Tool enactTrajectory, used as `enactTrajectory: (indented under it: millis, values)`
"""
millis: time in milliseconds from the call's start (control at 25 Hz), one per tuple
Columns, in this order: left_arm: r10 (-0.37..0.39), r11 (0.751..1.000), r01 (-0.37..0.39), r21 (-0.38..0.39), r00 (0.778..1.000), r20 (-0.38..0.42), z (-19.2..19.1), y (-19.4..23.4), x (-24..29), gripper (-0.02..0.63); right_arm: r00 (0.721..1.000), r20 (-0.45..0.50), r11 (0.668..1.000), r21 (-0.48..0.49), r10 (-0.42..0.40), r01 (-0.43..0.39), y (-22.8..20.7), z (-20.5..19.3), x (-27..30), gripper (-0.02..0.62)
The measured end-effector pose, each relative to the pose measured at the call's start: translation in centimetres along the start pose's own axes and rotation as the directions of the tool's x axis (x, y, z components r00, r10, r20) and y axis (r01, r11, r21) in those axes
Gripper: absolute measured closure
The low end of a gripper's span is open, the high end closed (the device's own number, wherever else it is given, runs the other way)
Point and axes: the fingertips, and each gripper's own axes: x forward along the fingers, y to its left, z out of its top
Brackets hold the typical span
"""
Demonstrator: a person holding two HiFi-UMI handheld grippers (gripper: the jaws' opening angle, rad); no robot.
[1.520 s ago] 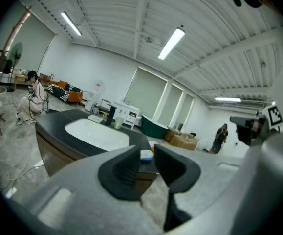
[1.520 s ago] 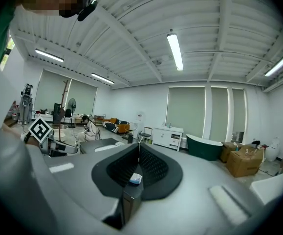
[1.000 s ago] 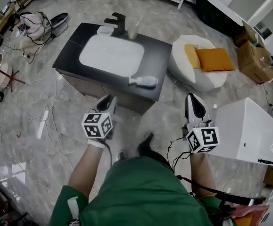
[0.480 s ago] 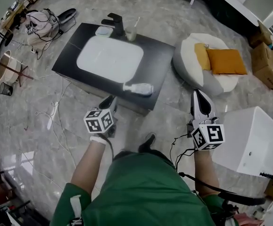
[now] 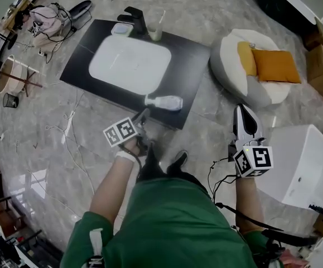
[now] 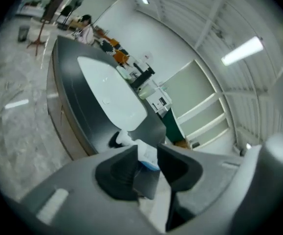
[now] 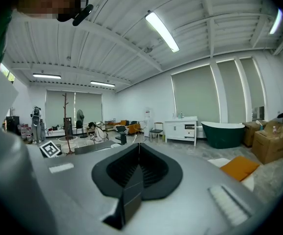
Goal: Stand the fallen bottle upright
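Not done yet tbh: bottle (image 5: 164,101) lies flat just ahead of left gripper (image 5: 143,116), jaws opening w/ nothing between 'em, right gripper (image 5: 246,113) closed, empty.

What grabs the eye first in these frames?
The white bottle lies on its side at the near edge of the black counter, next to the white basin. The left gripper points straight at it, jaws opening, with the bottle showing in the gap but not gripped. The right gripper is shut and empty, off to the right by a white box.
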Motion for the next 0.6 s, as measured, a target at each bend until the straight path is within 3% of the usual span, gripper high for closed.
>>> enactTrajectory:
  millis: [200,400,600]
  values:
    - [-0.017,0.968,0.020,-0.249,1.000,0.015,0.2,2.9,3.0,0.460,0.998,-0.021,0.998,-0.015,-0.054,0.053,-0.3,0.0,0.9,0.594]
    - [-0.023,0.935,0.022,-0.354,1.000,0.003,-0.2,4.5,5.3,0.456,0.995,-0.044,0.995,-0.034,-0.093,0.092,0.1,-0.2,2.4,0.594]
    - [-0.018,0.894,0.030,-0.447,0.999,0.032,-0.5,5.4,7.1,0.437,0.995,-0.065,0.995,-0.059,-0.081,0.077,1.3,-1.2,3.6,0.594]
